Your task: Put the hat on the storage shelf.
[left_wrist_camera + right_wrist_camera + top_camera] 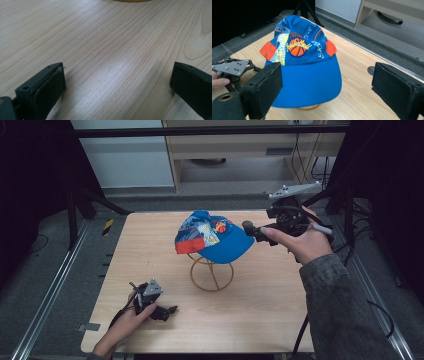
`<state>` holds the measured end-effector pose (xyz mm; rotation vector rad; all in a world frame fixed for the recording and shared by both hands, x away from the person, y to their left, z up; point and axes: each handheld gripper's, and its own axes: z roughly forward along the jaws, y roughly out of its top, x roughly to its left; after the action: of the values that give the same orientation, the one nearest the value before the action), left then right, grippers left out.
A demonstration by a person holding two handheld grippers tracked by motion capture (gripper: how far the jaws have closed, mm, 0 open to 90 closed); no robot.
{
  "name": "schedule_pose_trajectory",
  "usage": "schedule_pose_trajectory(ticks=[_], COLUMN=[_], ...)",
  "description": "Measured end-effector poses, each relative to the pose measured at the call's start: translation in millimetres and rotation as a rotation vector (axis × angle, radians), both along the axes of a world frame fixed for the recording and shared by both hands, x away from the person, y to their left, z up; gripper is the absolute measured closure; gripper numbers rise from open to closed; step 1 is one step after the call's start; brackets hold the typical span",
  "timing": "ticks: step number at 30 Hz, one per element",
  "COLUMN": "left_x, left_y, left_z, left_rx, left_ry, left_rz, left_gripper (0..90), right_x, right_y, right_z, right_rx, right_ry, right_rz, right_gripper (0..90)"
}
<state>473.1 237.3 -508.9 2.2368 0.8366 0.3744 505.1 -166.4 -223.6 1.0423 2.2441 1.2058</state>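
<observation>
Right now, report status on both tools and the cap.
Right tool open, facing cap brim. Left tool open, low over table. Cap on wire stand. Nothing between.

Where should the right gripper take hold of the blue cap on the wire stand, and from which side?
Probably the brim. The blue cap sits on the wire stand with its flat, thin brim jutting toward the right gripper, whose open jaws already face its front edge. Coming straight in from that side, one jaw above the brim and one below, looks easiest.

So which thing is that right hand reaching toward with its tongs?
Start at the wooden table. Near its middle a yellow wire stand carries a cap. It is bright blue with orange side patches and a basketball emblem, its brim facing the right tongs.
</observation>
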Motion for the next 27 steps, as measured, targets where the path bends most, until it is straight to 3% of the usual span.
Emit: schedule_pose_trajectory(ticks=[14, 27], left_x=[-0.2, -0.2], left_y=[-0.2, -0.1], left_z=[-0.2, -0.3], left_rx=[-0.002, -0.003], left_ry=[-0.002, -0.002], left_rz=[0.004, 0.003], left_gripper=[0.0, 0.0], right_x=[-15.3, -29.7], right_y=[-29.2, -43.7], right_z=[-20.7, -37.3], right_rx=[0.02, 0.041], right_ry=[-0.011, -0.034], right_rz=[-0.017, -0.025], right_gripper=[6.7, 4.8])
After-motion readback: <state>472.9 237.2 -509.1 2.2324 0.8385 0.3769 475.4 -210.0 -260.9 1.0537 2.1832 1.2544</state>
